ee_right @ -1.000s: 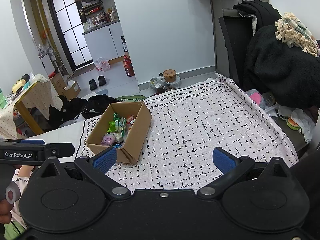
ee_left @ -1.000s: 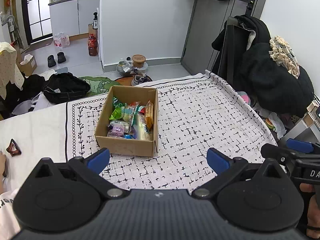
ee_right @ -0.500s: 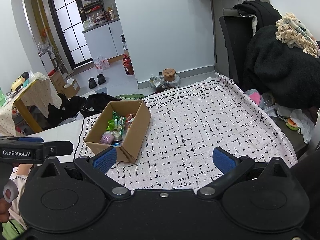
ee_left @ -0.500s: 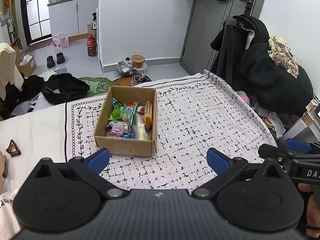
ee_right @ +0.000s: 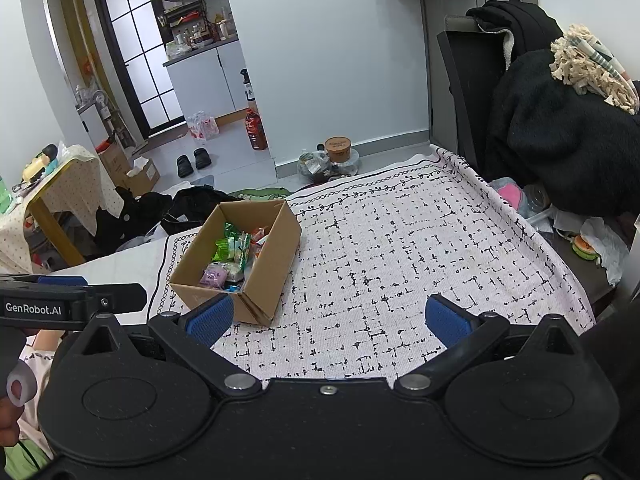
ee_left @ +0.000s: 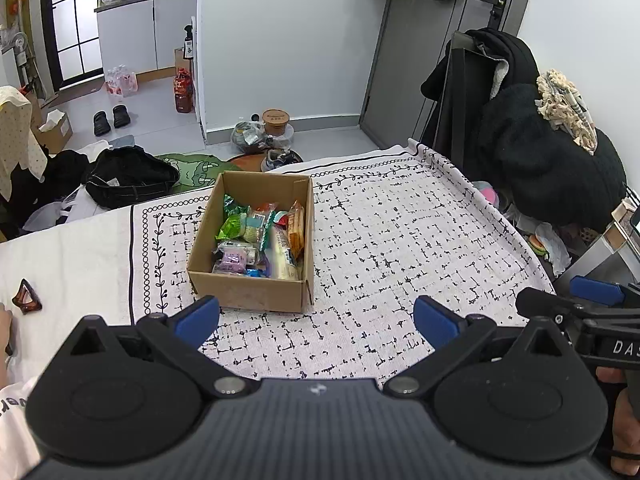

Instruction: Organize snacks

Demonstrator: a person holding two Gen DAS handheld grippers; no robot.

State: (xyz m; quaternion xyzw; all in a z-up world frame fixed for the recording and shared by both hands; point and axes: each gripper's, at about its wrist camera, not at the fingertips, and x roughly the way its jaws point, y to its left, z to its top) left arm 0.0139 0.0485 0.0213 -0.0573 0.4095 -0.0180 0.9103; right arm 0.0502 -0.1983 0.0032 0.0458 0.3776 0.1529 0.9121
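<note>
Snacks (ee_left: 260,242) lie packed inside cardboard box (ee_left: 256,236) on patterned cloth (ee_left: 400,240); left gripper (ee_left: 316,318) hovers short of it, fingers spread, empty. Right wrist view: right gripper (ee_right: 328,316) likewise spread and empty, box ahead-left. Likely pulled back because sorting looks finished.

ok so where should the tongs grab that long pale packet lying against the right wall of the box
Grip the long pale packet across its narrow width near the middle, coming straight down from above. It lies lengthwise along the right wall of the cardboard box, so only its top is free; the walls block any sideways approach. The left tongs are open and nearest, so probably use those.
</note>
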